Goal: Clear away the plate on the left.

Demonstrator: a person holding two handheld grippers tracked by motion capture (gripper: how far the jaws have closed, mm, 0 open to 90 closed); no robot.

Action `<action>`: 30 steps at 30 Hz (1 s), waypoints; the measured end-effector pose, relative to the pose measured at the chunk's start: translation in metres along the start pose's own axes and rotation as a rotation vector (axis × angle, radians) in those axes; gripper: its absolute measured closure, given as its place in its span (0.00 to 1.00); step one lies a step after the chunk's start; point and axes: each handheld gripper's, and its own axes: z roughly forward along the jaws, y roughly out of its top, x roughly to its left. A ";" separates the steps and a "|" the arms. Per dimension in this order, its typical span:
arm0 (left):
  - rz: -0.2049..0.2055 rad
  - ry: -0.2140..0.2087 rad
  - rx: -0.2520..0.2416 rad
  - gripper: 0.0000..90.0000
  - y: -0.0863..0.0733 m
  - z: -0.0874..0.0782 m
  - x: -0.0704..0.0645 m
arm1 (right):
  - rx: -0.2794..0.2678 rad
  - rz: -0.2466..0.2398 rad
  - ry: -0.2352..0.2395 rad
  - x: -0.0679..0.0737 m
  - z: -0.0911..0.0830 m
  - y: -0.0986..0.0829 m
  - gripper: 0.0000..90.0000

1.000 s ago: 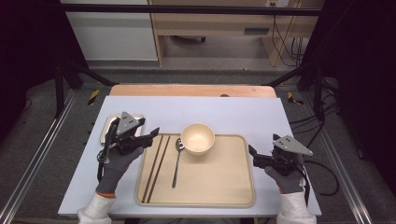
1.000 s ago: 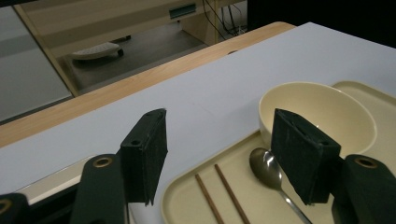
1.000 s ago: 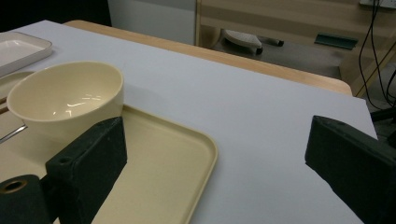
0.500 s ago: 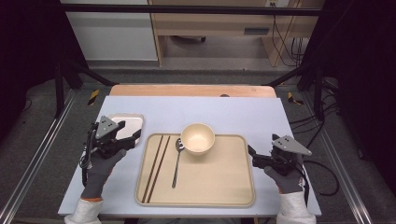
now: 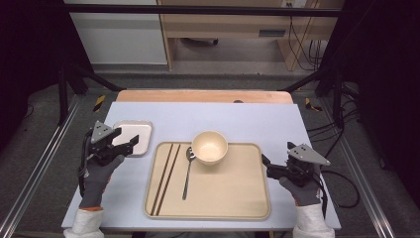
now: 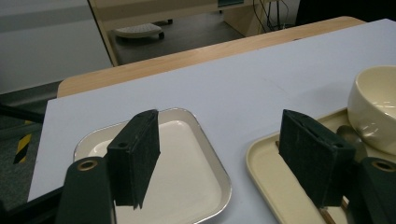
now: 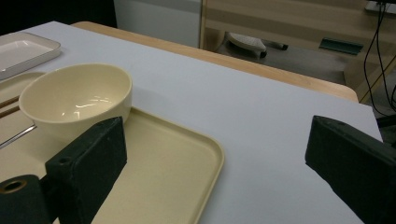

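Hovering at the left edge of the high view, just over the near right corner of a small white dish [image 5: 132, 137]: the left claw [image 5: 130, 145], jaws spread wide and gripping nothing. In the left gripper view, looking past those two black jaws, one standing over the dish [image 6: 182, 172] at lower left, the other over the corner of a beige tray [image 6: 268, 179] at lower right, with bare counter [image 6: 243, 88] between. Sitting on the pale blue counter [image 5: 257, 121], the dish, left of centre in the high view, just beside the tray's upper left corner but apart from it.

Lying in the lower middle of the high view, the tray [image 5: 237, 198], carrying a cream bowl [image 5: 209, 147] at its upper edge, a metal spoon [image 5: 187, 171] just left of the bowl with its handle pointing toward the bottom of the frame, and a pair of dark chopsticks [image 5: 164, 177] running along the tray's left side.

Resting at lower right of the high view, just off the tray's right edge: the right claw [image 5: 265, 166], gaping wide, empty. In the right gripper view, showing the bowl [image 7: 77, 100] at upper left on the tray [image 7: 154, 163], one jaw over the tray, the other over bare counter at the right edge.
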 end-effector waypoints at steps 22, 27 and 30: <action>-0.072 0.079 0.059 0.32 -0.014 0.024 0.043 | 0.006 0.000 0.011 0.002 0.002 -0.001 0.06; -0.074 0.100 0.091 0.32 -0.021 0.033 0.052 | 0.016 -0.002 0.004 0.001 0.003 -0.003 0.06; -0.076 0.102 0.104 0.32 -0.023 0.034 0.056 | 0.012 -0.001 0.004 0.001 0.003 -0.003 0.06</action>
